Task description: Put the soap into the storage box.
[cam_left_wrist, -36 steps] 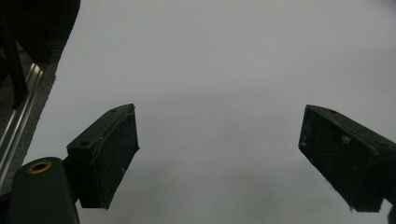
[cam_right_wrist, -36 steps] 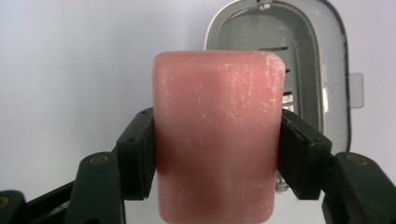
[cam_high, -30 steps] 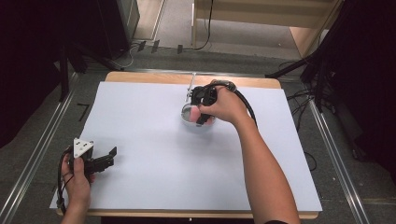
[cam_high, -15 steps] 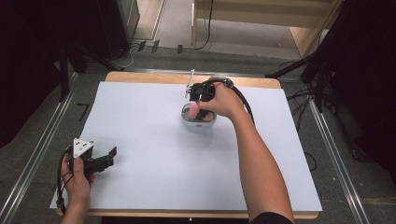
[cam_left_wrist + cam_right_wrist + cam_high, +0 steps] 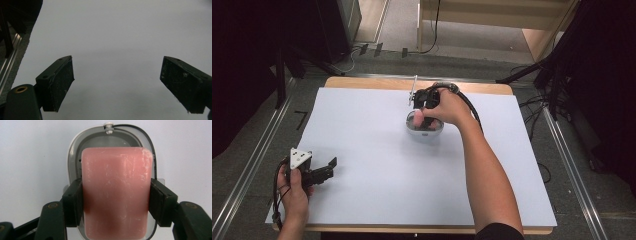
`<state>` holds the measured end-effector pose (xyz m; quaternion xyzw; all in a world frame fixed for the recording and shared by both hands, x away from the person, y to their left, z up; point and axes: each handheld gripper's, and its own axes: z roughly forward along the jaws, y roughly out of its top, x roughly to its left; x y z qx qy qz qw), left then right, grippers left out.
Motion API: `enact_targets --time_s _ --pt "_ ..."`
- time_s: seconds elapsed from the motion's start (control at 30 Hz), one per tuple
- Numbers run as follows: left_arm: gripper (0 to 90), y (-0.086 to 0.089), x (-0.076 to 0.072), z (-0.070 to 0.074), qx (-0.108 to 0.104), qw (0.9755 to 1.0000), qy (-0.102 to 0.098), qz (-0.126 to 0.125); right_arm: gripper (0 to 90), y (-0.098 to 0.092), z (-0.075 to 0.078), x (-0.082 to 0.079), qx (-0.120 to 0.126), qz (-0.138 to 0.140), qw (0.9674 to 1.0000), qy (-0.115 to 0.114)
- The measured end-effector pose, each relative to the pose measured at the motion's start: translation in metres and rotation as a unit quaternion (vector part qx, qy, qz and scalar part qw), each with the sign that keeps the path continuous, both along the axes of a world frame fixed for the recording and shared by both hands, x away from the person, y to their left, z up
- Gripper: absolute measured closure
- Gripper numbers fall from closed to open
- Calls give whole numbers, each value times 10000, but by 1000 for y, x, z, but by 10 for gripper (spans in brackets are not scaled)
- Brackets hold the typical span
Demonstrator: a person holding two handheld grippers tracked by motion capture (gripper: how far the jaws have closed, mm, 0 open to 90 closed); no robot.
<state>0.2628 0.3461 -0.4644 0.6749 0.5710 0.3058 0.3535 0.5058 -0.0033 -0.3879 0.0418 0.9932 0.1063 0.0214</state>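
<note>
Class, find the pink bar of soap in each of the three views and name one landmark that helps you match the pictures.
High view: the pink bar of soap sits just above centre, at the right gripper, over the grey soap dish.
Left gripper view: not in it; open jaws over the white table cover.
Right gripper view: the centre, clamped between the jaws, above the dish.
Shared landmark: the white table cover.

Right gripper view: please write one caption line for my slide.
Right gripper clamps a pink soap bar over a grey soap dish on the white table.
</note>
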Motion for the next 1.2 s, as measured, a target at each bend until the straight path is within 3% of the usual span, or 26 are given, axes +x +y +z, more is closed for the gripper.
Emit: enact_targets --time_s 0.27,0.4,0.53,0.57,0.63,0.8,1.2 --pt "127 0 0 0 0 10000 2 2 382 1 0 0 -16 -60 10000 2" --pt "126 0 0 0 -6 10000 -5 5 349 -1 6 0 201 -105 9997 -17" --pt "126 0 0 0 -11 10000 -1 -2 358 -4 10 -2 147 -190 9997 -7" --pt "126 0 0 0 -12 10000 0 -3 348 -6 11 -2 197 -243 9995 -88" --pt "126 0 0 0 -11 10000 0 -3 343 -11 14 -3 386 -315 9987 -40" --pt "126 0 0 0 2 10000 3 -9 324 -21 18 -9 551 -574 9968 -9" --pt "125 0 0 0 14 10000 -4 -5 226 -44 10 -31 618 -766 9951 -39"
